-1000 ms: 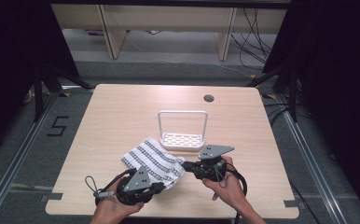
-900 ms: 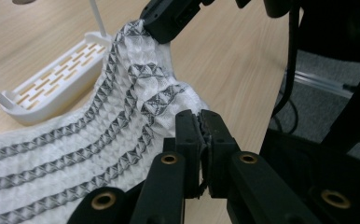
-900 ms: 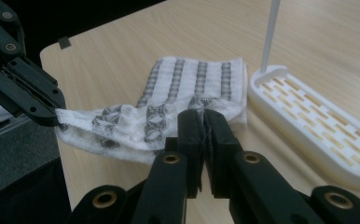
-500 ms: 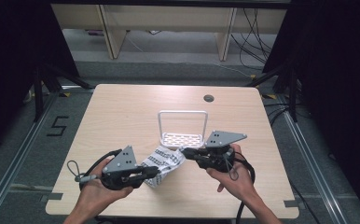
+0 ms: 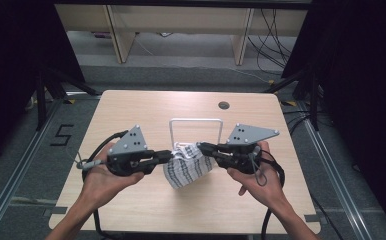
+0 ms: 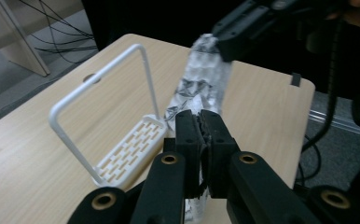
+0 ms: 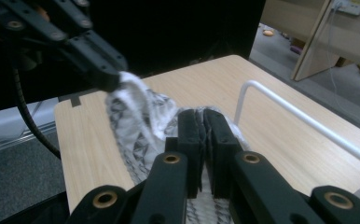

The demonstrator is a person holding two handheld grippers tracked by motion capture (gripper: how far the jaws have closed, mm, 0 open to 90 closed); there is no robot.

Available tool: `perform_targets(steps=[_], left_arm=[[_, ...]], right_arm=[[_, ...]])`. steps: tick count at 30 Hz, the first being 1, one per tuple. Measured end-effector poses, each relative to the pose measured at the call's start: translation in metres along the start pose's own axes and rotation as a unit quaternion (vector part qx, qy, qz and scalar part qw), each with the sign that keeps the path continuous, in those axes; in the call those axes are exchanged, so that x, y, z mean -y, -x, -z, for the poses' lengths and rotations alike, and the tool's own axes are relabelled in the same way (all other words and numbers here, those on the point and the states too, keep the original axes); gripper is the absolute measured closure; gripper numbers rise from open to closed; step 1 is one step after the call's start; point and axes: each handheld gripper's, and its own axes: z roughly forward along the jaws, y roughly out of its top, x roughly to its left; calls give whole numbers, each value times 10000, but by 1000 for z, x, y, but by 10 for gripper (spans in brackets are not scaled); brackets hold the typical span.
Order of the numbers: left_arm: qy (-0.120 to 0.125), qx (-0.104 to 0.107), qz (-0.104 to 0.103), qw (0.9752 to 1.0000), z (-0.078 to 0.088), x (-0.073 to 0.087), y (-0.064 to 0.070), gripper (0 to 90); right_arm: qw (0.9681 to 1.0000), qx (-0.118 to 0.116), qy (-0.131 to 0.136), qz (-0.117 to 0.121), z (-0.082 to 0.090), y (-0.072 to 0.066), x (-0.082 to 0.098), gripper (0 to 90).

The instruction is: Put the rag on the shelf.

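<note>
The patterned cloth [image 5: 188, 167], white with a dark checked print, hangs in the air above the near middle of the table, pinched at its top edge from both sides. The left gripper [image 5: 168, 154] has its black jaws pressed together on one upper corner, with cloth bunched between them; the right gripper [image 5: 200, 146] has its jaws clamped the same way on the opposite corner. In the left gripper view, the fabric drapes down from the other gripper's tip as a crumpled strip. The two tips sit close together, so the cloth droops in folds rather than spreading flat. Just behind it stands a white rack [image 5: 196, 121], a slotted base with a tall wire hoop, on the wooden table [image 5: 131, 107]. The person's left hand [image 5: 103, 177] and right hand [image 5: 258, 175] come in from the near edge. To do this step well, I would judge that both grips should hold firm while the hands draw apart evenly, keeping the top edge level, so the cloth opens out and its hanging end clears the rack without catching the hoop.
</note>
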Motion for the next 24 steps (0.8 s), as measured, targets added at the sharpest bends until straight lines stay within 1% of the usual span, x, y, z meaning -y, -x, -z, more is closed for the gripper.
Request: perform_targets(steps=[1, 2, 3, 4, 5, 7, 8, 9, 10, 11, 12, 13, 14, 15, 16, 17, 18, 19, 20, 21, 22, 23, 24], left_arm=[[33, -30, 60, 10000, -2, -3, -4, 863], [94, -58, 137, 9998, -4, -5, -8, 863], [125, -104, 160, 9997, -5, -9, -13, 863], [152, -142, 179, 9996, -6, -11, -16, 863], [152, -142, 179, 9996, -6, -11, -16, 863], [239, -268, 186, 9992, -5, -20, -23, 863], [239, -268, 186, 9992, -5, -20, -23, 864], [286, -315, 191, 9989, -5, -24, -25, 864], [333, -375, 178, 9986, -4, -30, -27, 864], [333, -375, 178, 9986, -4, -30, -27, 864], [353, -416, 142, 9984, -3, -35, -29, 864], [397, -469, 121, 9980, -3, -42, -31, 864], [423, -498, 104, 9978, -2, -46, -32, 864], [423, -498, 104, 9978, -2, -46, -32, 864], [452, -532, 102, 9975, -3, -50, -33, 864], [471, -554, 98, 9973, -3, -52, -34, 864], [470, -576, 87, 9972, -3, -55, -36, 864], [480, -595, 89, 9970, -4, -57, -37, 864], [503, -608, 95, 9968, -5, -59, -39, 864], [502, -684, 142, 9963, -7, -62, -43, 864], [502, -684, 142, 9963, -7, -62, -43, 864], [505, -718, 168, 9960, -9, -64, -47, 864], [505, -718, 168, 9960, -9, -64, -47, 864]], right_arm=[[10000, 60, 42, -51, 0, -1, -1, 868], [10000, 27, 19, -29, 1, 1, -2, 868], [9999, 118, 39, 30, 3, 4, -5, 868], [9999, 102, 35, -53, 3, 4, -6, 868], [9999, 102, 35, -53, 3, 4, -6, 868], [9997, 176, 146, -18, 4, 11, -11, 868], [9997, 176, 146, -18, 4, 11, -11, 868], [9997, 182, 167, -90, 4, 12, -12, 868], [9994, 244, 238, -75, 5, 15, -18, 868], [9994, 244, 238, -75, 5, 15, -18, 868], [9993, 230, 257, -110, 5, 16, -20, 869], [9989, 263, 369, -85, 5, 18, -26, 869], [9988, 323, 368, -71, 6, 18, -29, 869], [9988, 323, 368, -71, 6, 18, -29, 869], [9987, 333, 396, -36, 6, 20, -32, 869], [9982, 426, 420, -7, 7, 21, -35, 869], [9983, 389, 415, -117, 7, 21, -37, 869], [9982, 415, 428, 9, 7, 24, -39, 868], [9983, 423, 404, -80, 7, 24, -40, 869], [9981, 422, 438, -79, 6, 28, -41, 869], [9981, 422, 438, -79, 6, 28, -41, 869], [9979, 447, 450, -89, 5, 30, -43, 868], [9978, 493, 434, -77, 6, 31, -43, 869]])
